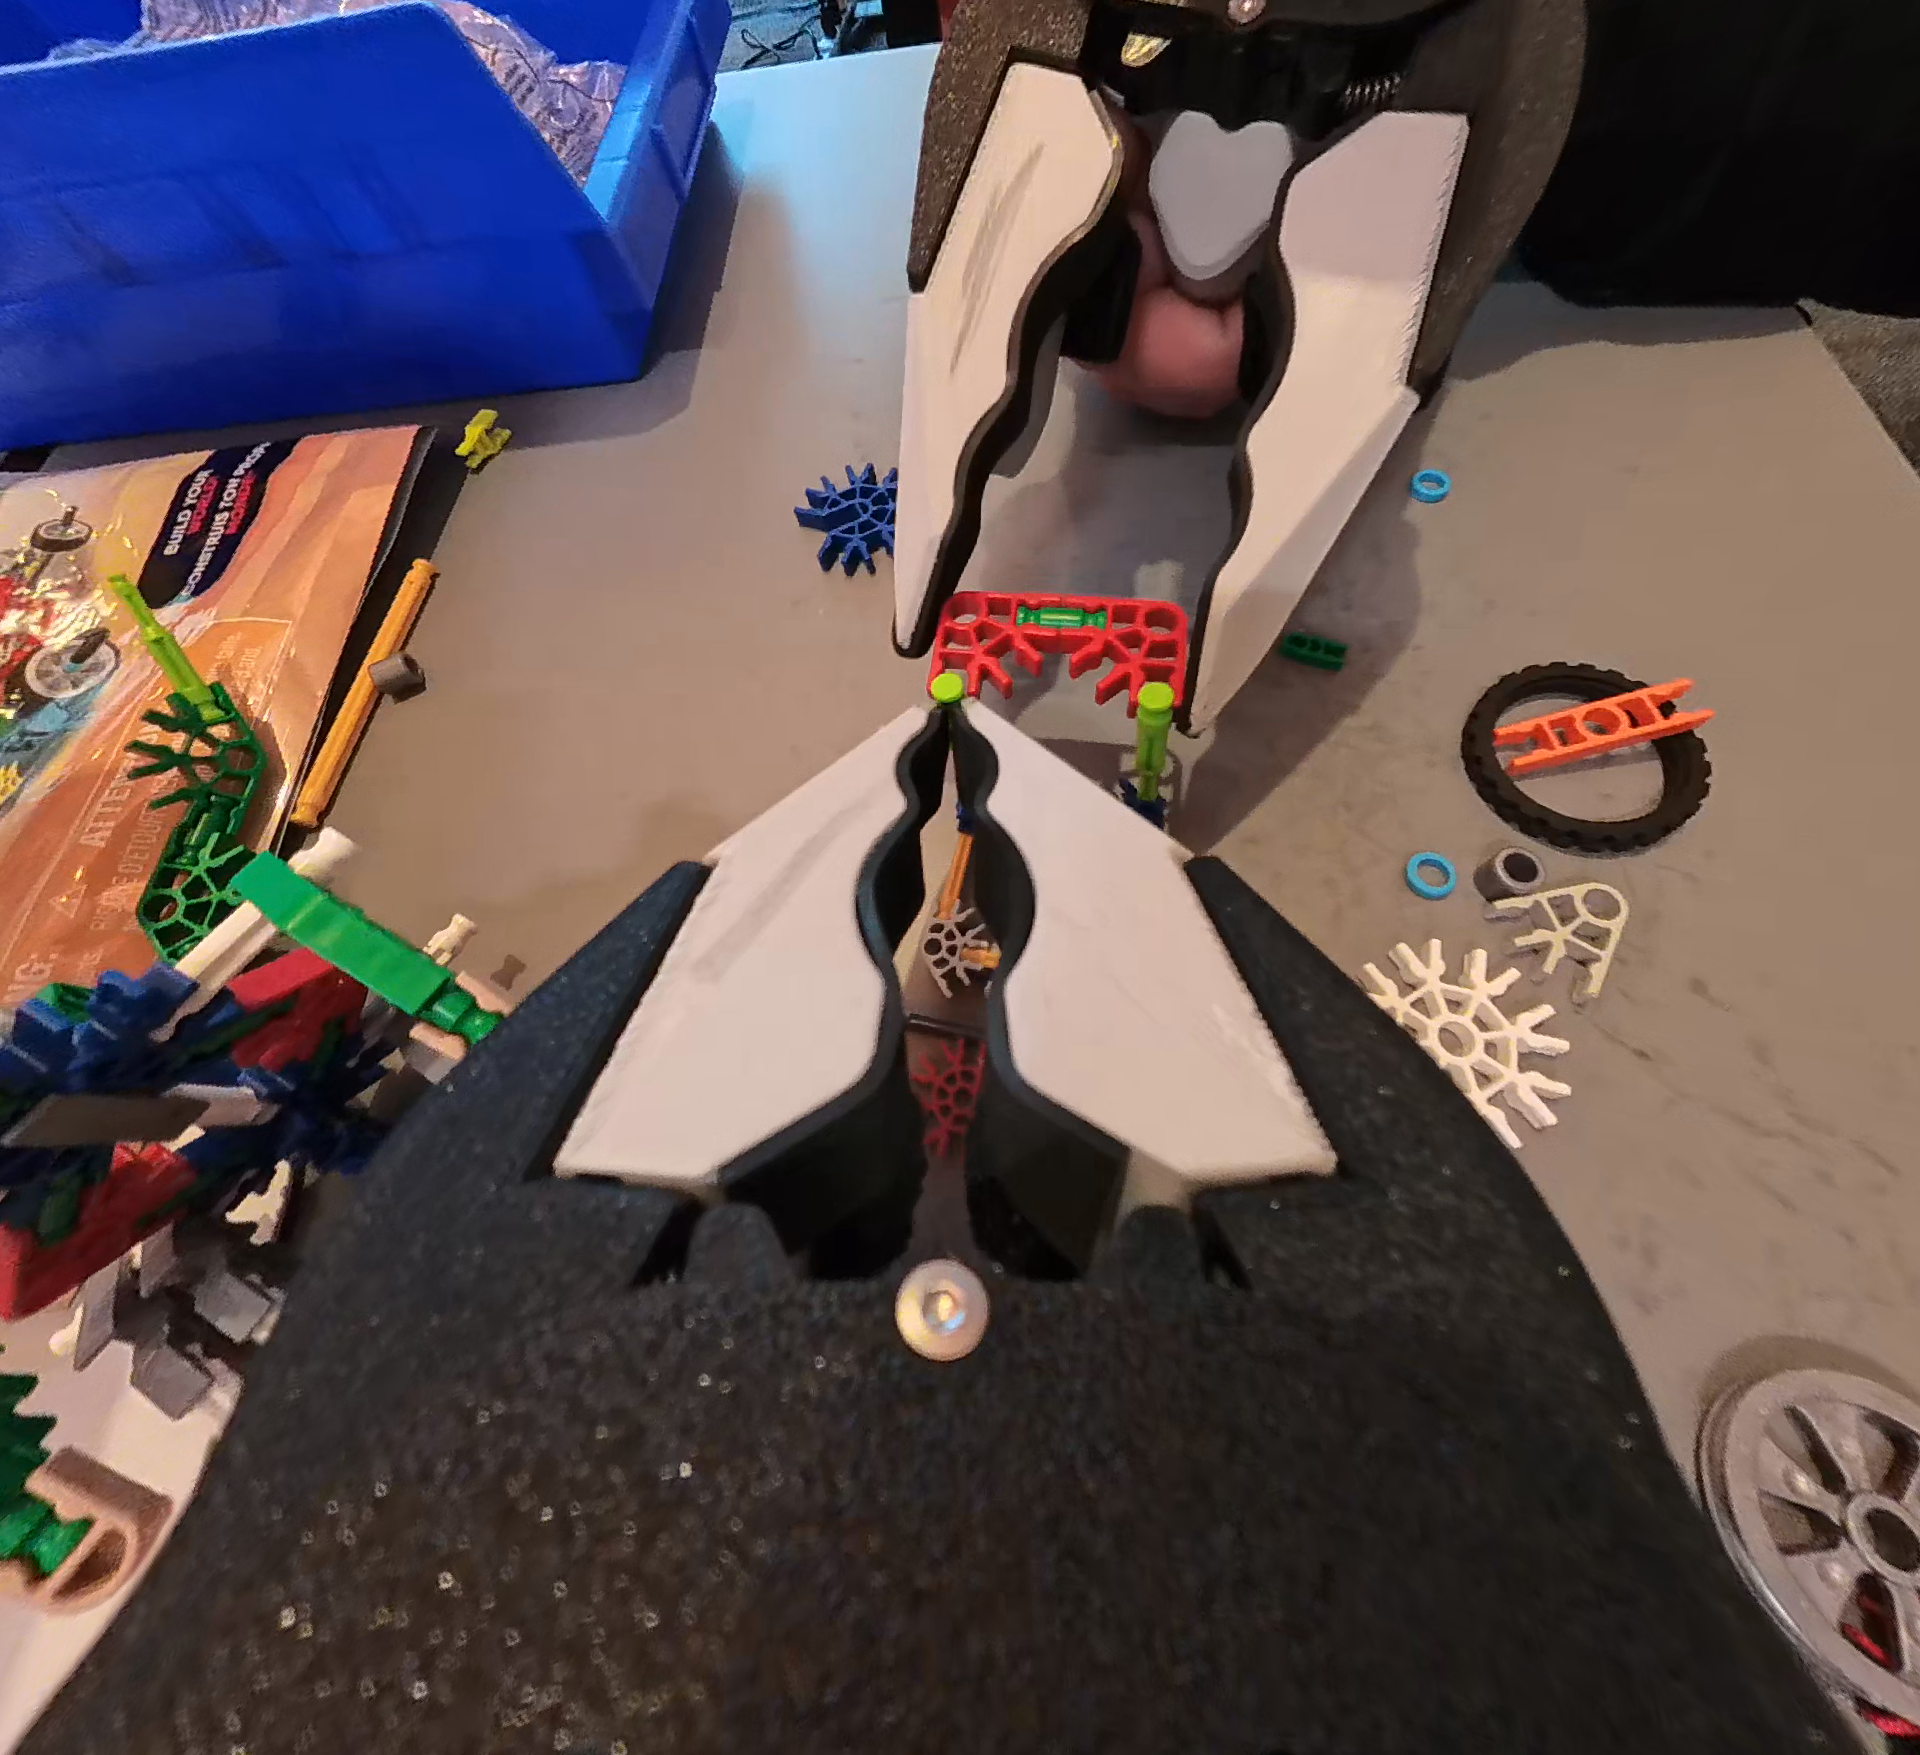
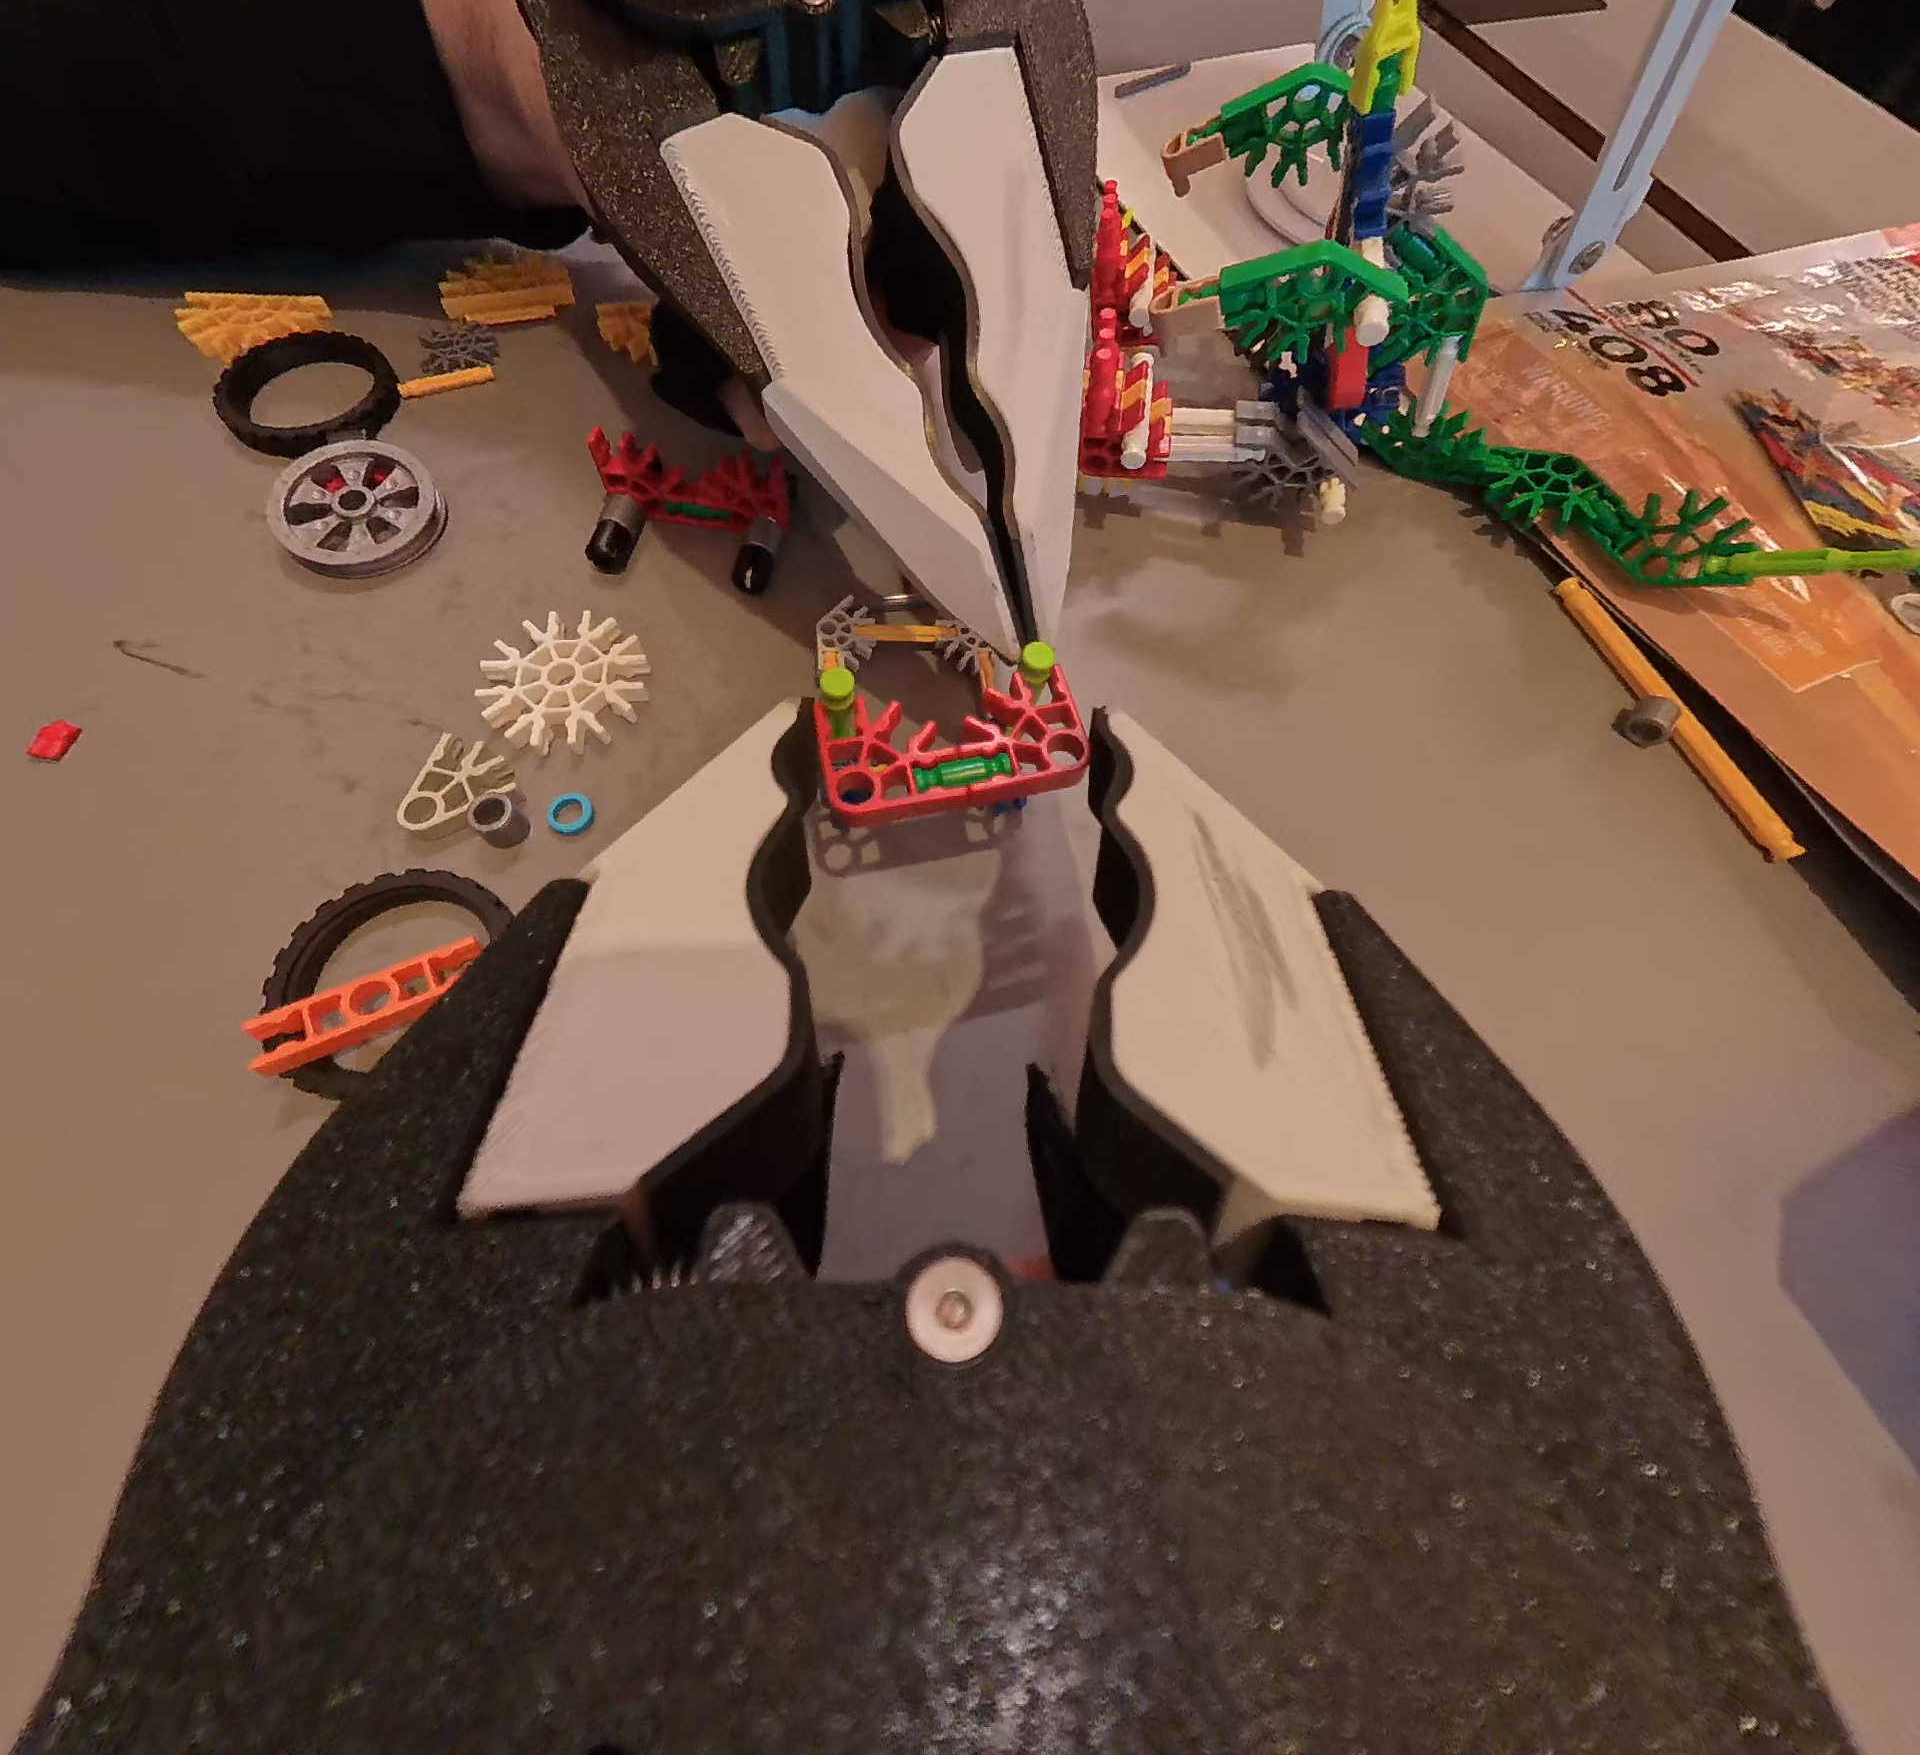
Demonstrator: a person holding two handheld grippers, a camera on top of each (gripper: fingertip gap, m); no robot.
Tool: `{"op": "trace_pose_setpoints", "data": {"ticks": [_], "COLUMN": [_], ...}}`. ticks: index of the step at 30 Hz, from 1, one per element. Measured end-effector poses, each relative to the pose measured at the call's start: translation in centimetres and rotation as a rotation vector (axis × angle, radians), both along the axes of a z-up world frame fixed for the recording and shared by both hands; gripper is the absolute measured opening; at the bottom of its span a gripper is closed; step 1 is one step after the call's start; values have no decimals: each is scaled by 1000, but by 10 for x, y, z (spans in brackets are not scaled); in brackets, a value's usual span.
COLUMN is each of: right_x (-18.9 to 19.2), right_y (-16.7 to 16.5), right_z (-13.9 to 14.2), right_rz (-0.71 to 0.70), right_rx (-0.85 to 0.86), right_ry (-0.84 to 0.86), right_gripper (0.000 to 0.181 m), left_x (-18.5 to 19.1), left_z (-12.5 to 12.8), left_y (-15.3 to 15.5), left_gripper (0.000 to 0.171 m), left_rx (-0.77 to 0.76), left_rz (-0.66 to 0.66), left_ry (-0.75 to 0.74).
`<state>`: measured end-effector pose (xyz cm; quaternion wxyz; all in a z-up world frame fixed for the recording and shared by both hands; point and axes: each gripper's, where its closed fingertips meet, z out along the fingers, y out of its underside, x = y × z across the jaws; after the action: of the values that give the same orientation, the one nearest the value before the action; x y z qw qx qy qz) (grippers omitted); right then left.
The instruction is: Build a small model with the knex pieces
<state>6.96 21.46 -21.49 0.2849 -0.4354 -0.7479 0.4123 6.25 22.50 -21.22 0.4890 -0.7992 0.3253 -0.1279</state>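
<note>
A small frame of rods and connectors stands on the grey table [image 1: 644, 666]. Its top is a red connector piece [image 2: 951, 755] with a green clip, on two lime green rods. My left gripper [image 1: 948, 718] is shut on the top end of one lime rod [image 1: 945, 689]; it reaches in from the far side in the right wrist view [image 2: 1023, 640]. My right gripper [image 2: 945, 729] holds the red piece [image 1: 1060, 645] between its fingertips, jaws wide, one on each side; it shows opposite in the left wrist view [image 1: 1055, 685]. The frame's lower part is mostly hidden.
A blue bin [image 1: 312, 199] and a booklet [image 1: 156, 666] lie to the left. A green and blue model [image 2: 1340, 303] stands nearby. Loose parts around: white snowflake connector [image 2: 561, 682], tyre with orange piece [image 1: 1584, 760], silver wheel [image 2: 353, 505], red piece on black rollers [image 2: 686, 500]. Left and right tips are no more than a few centimetres apart.
</note>
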Motion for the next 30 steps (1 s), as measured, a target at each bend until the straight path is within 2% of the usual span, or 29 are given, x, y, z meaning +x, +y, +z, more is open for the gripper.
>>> {"op": "trace_pose_setpoints", "data": {"ticks": [17, 25, 30], "right_x": [-3, -4, -2], "right_y": [-7, -7, -7], "right_z": [-3, -3, -4], "right_rz": [8, -1, 5], "right_rx": [-7, -14, 0], "right_ry": [-18, -23, -23], "right_gripper": [47, 49, 49], "left_x": [2, 1, 1], "left_z": [0, 0, -9], "left_y": [-1, 0, -1], "left_gripper": [0, 0, 0], "left_rx": [-9, -1, -20], "left_rz": [6, 7, 1], "left_ry": [-47, -32, 39]}}
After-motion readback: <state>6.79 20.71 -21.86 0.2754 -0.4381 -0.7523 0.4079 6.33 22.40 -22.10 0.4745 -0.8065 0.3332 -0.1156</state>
